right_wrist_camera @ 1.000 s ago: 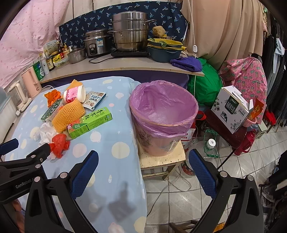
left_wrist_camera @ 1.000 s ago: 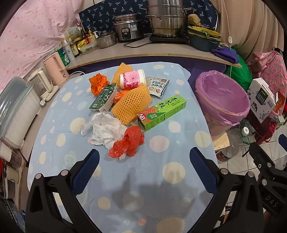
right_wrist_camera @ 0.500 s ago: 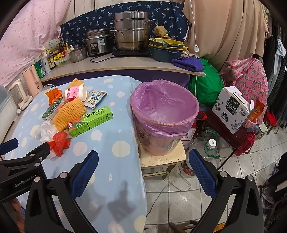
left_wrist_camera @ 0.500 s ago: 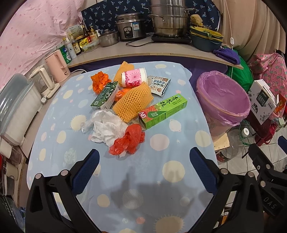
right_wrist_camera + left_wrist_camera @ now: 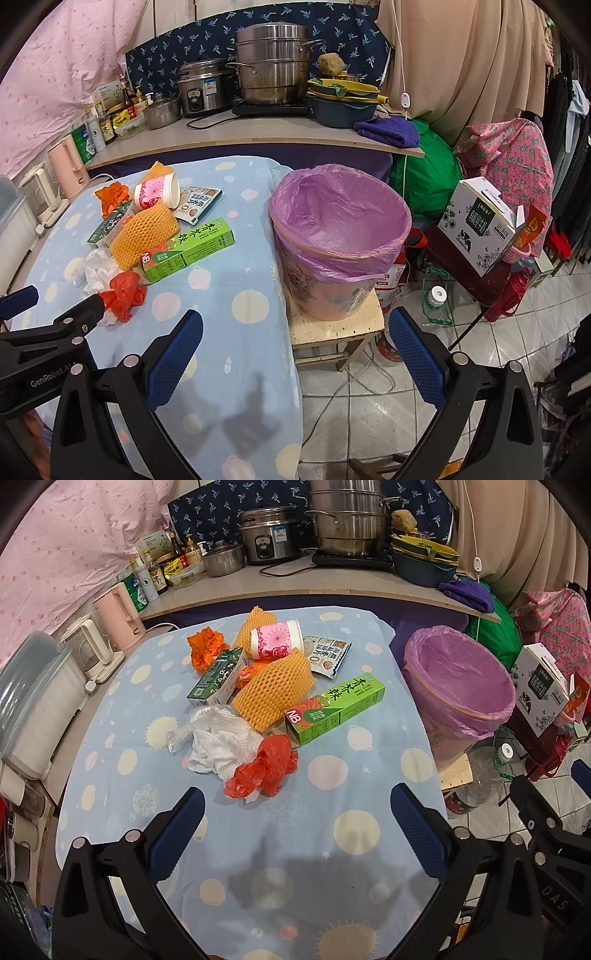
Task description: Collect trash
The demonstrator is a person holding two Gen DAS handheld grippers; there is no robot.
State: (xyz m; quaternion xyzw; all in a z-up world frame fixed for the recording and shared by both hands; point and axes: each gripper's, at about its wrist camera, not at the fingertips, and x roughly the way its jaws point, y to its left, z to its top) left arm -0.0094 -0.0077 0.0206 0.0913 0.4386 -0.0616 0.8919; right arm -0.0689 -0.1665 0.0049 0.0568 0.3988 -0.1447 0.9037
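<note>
A pile of trash lies on the blue dotted tablecloth [image 5: 332, 849]: a red plastic bag [image 5: 264, 771], crumpled white paper [image 5: 218, 746], orange foam netting [image 5: 275, 690], a green carton [image 5: 334, 709], a small green box [image 5: 218, 677], a pink paper cup [image 5: 275, 642], a snack packet [image 5: 327, 657] and orange crumpled wrap [image 5: 205, 648]. A bin lined with a purple bag [image 5: 340, 236] stands on a stool to the table's right. My left gripper [image 5: 297, 816] is open and empty, just short of the red bag. My right gripper [image 5: 295, 338] is open and empty, in front of the bin.
A counter [image 5: 258, 133] behind the table holds steel pots [image 5: 275, 68], a rice cooker, bottles and stacked basins. Kettles [image 5: 118, 616] stand at the left. A milk box [image 5: 480, 225], a water bottle and cables sit on the tiled floor at the right.
Both grippers have drifted slightly; the scene sits a little lower in the left wrist view. Nothing was picked up or moved.
</note>
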